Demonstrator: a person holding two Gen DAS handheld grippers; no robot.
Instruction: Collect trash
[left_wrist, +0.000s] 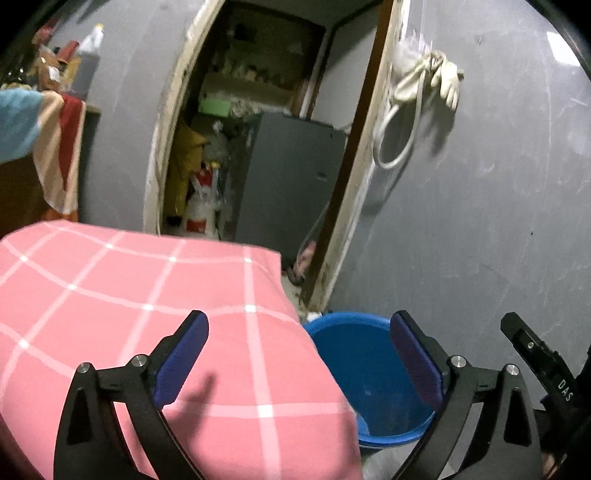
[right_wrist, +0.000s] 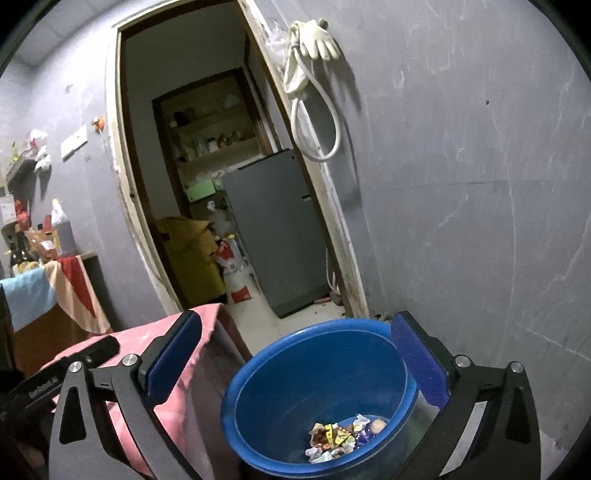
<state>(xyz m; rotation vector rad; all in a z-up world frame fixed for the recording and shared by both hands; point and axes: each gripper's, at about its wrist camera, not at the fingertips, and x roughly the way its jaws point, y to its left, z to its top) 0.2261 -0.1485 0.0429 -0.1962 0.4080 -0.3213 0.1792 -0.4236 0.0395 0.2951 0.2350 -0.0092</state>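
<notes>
Trash (right_wrist: 341, 437): crumpled wrappers lying at bottom of blue bin (right_wrist: 258, 376), on floor by grey wall, just beside the pink checked tabletop (left_wrist: 110, 295). Right gripper (right_wrist: 295, 363) above bin, jaws spread wide, nothing between. Left gripper (left_wrist: 299, 360) over tabletop edge, jaws likewise spread, empty.

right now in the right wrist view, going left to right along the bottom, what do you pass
pink checked cloth → round blue plastic bucket with crumpled wrappers at its bottom → bare grey wall
</notes>
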